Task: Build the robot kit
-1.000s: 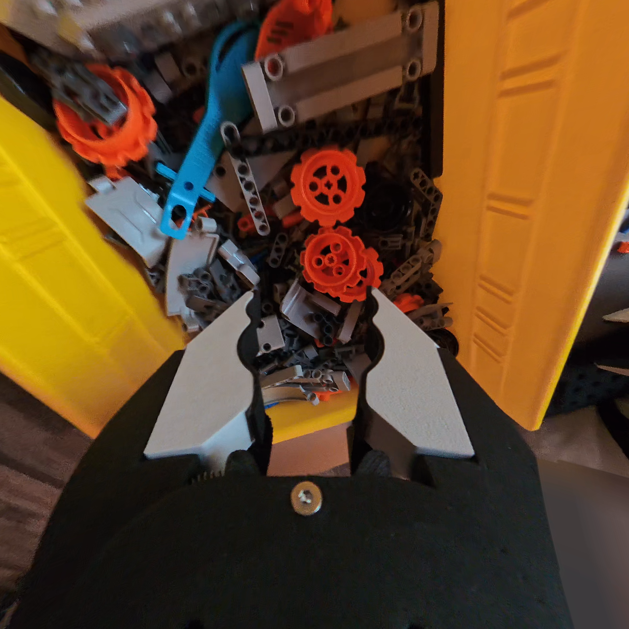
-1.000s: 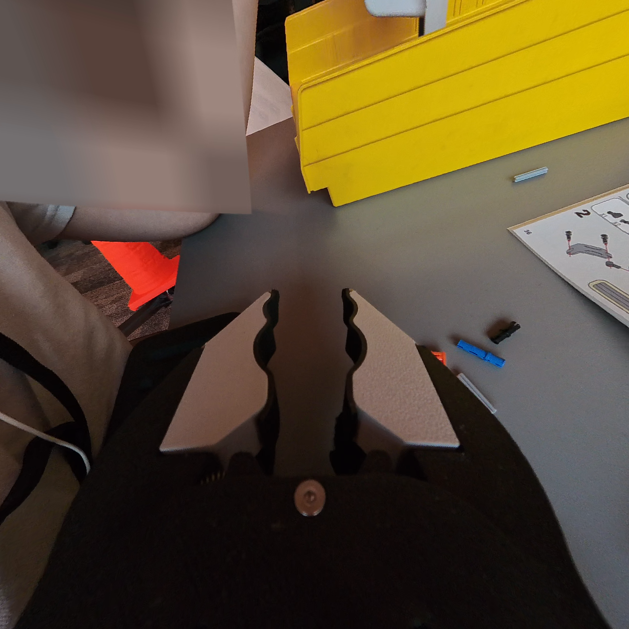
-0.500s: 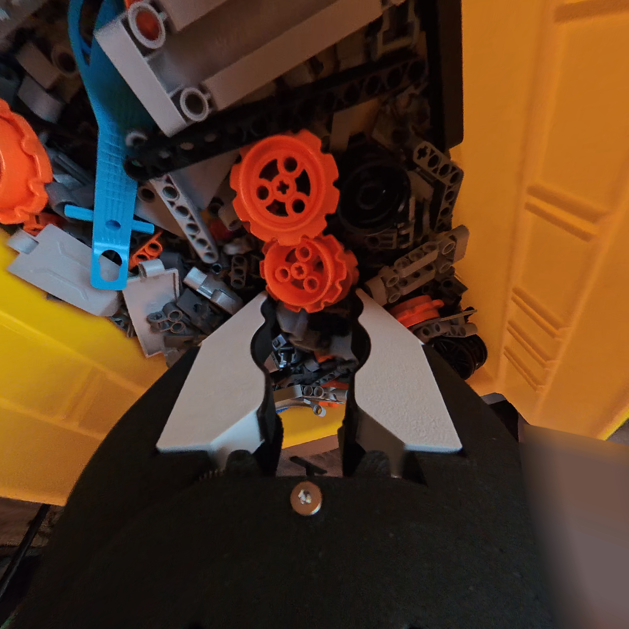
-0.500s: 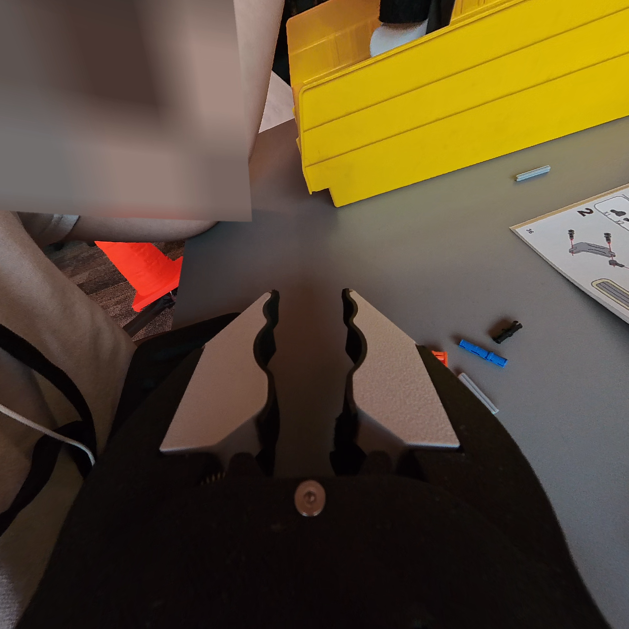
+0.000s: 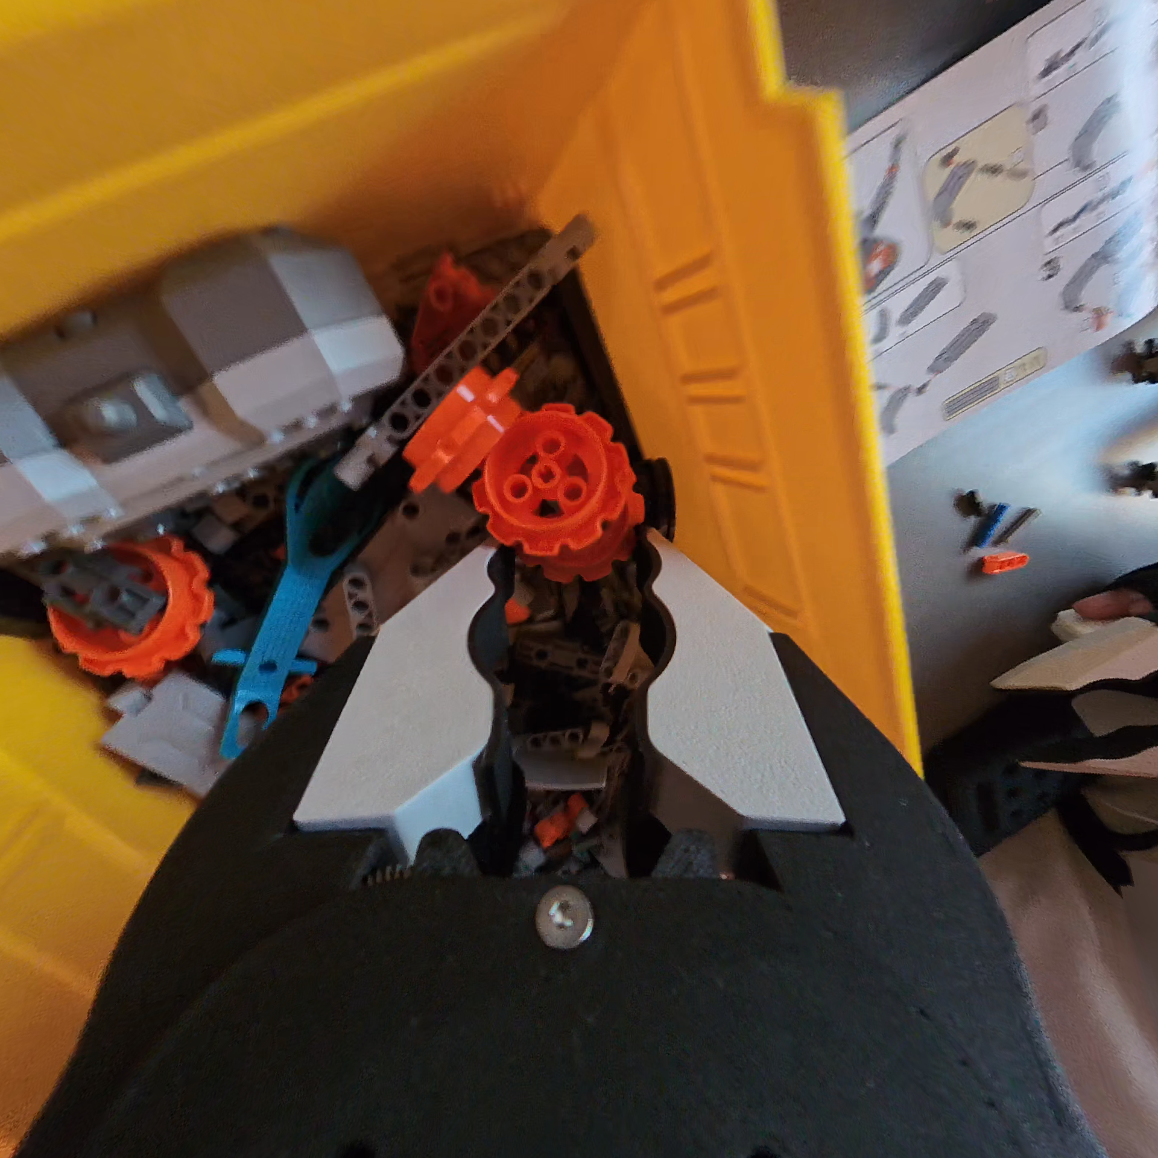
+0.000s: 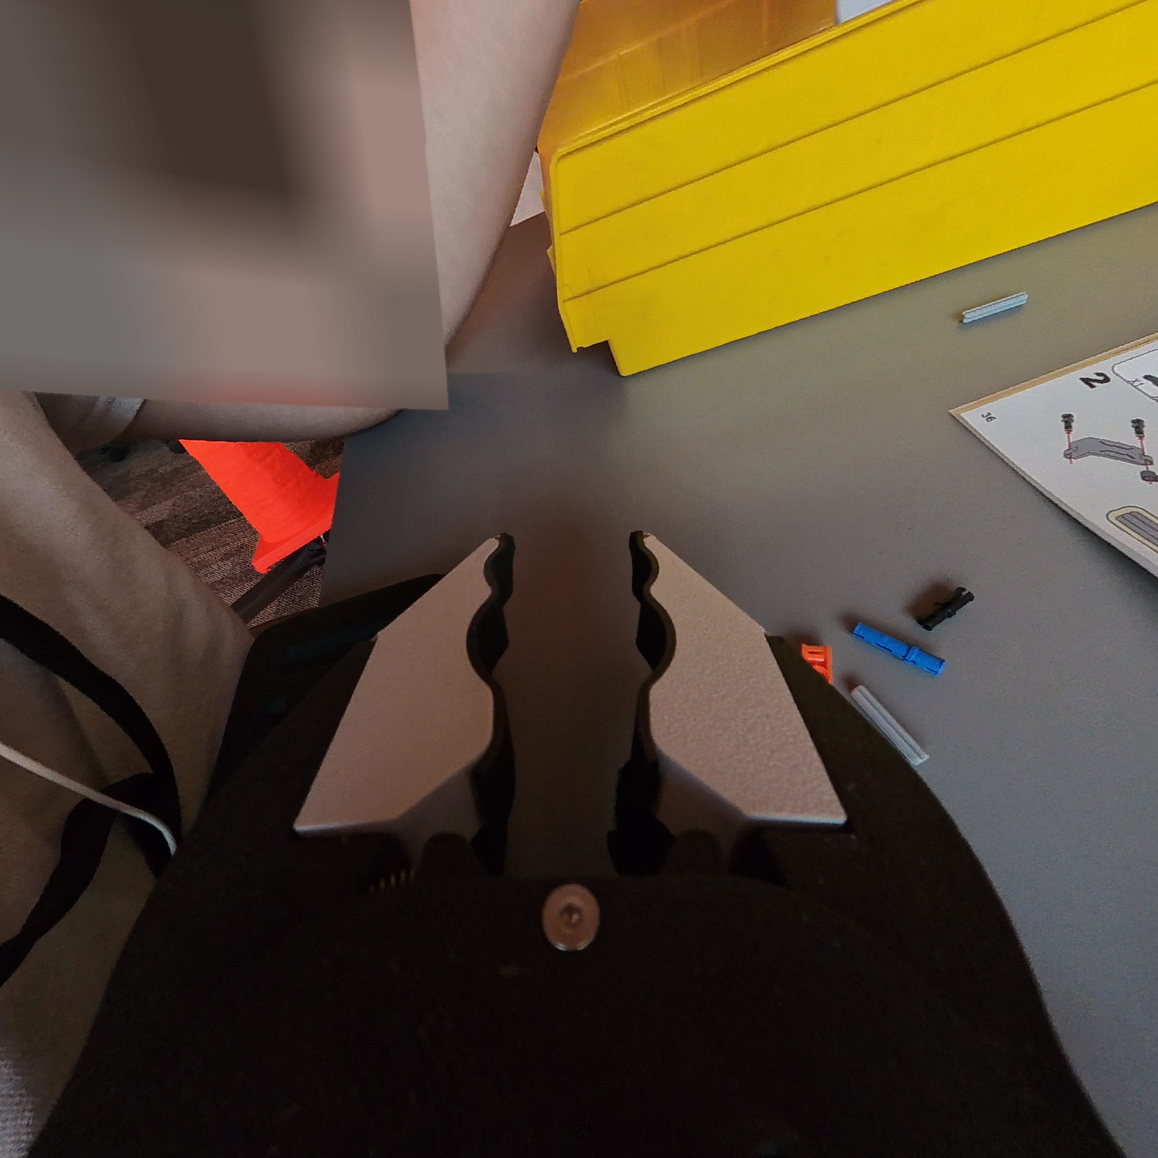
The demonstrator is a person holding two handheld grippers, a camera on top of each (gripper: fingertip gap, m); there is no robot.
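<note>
My left gripper (image 5: pixel 573 546) is inside a yellow bin (image 5: pixel 720 351) of loose building parts. Its fingertips are shut on the rim of an orange toothed wheel (image 5: pixel 554 485), which sits raised above the pile of dark parts. A flat orange piece (image 5: pixel 460 435) lies just beyond the wheel. My right gripper (image 6: pixel 571 542) is open and empty, low over the grey table (image 6: pixel 720 476). The parts nearest it are an orange piece (image 6: pixel 816 658), a blue pin (image 6: pixel 897 648), a black pin (image 6: pixel 946 605) and a pale grey axle (image 6: pixel 890 724).
The bin also holds a large grey block (image 5: pixel 188 370), a blue lever (image 5: pixel 282 601), a second orange wheel (image 5: pixel 135 617) and a long grey beam (image 5: pixel 476 341). An instruction sheet (image 6: pixel 1078 451) lies right of the bin (image 6: pixel 846 169). A person's arm (image 6: pixel 476 156) and an orange cone (image 6: pixel 276 495) are at left. Across from one pair of fingers to the other is roughly 25 cm. To reach the blue pin (image 6: pixel 897 648) in a straight line is about 8 cm for my right fingers, about 20 cm for my left. The left camera catches it too, in the left wrist view (image 5: pixel 992 525).
My left gripper has closed on the nearer orange wheel and raised it, and its view has swung right towards the bin wall. My right gripper has stayed where it was.
</note>
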